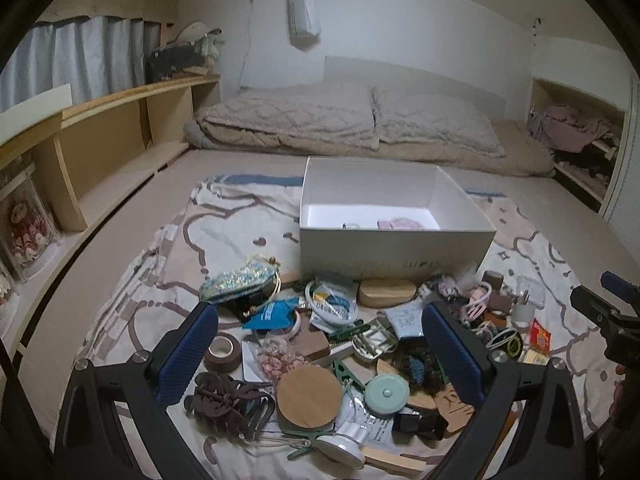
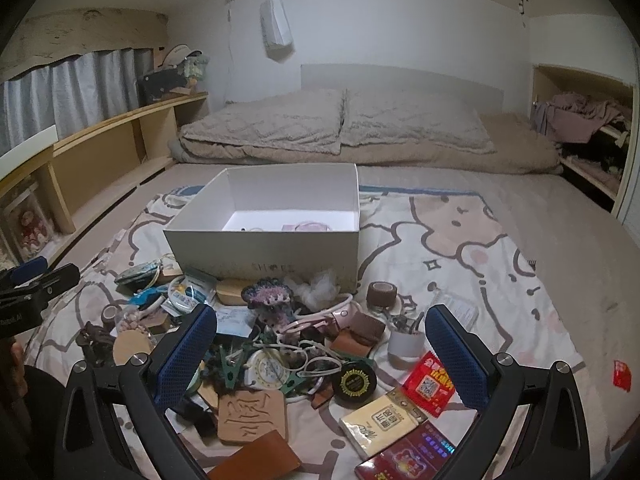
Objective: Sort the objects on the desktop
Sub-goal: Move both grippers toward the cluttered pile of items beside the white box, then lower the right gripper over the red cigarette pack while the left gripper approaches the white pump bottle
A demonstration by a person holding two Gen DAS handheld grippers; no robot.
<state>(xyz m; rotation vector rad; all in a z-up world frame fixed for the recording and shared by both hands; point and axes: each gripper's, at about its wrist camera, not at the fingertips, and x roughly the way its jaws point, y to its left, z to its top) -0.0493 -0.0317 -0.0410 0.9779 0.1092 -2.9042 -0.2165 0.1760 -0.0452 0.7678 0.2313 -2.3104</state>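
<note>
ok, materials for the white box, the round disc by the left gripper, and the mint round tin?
White box: looks like matte paperboard, with thin straight walls and crisp folded corners. Round disc: probably cork or light wood, tan with faint grain and no shine. Mint round tin: could be painted metal or plastic; smooth pale-green lid with a small centre knob, and the look leaves it open.

Two pillows (image 2: 336, 124) are lying far beyond the fingers, one white box (image 2: 264, 248) is sitting just ahead, and two tape rolls (image 2: 381, 293) are resting nearer.
</note>
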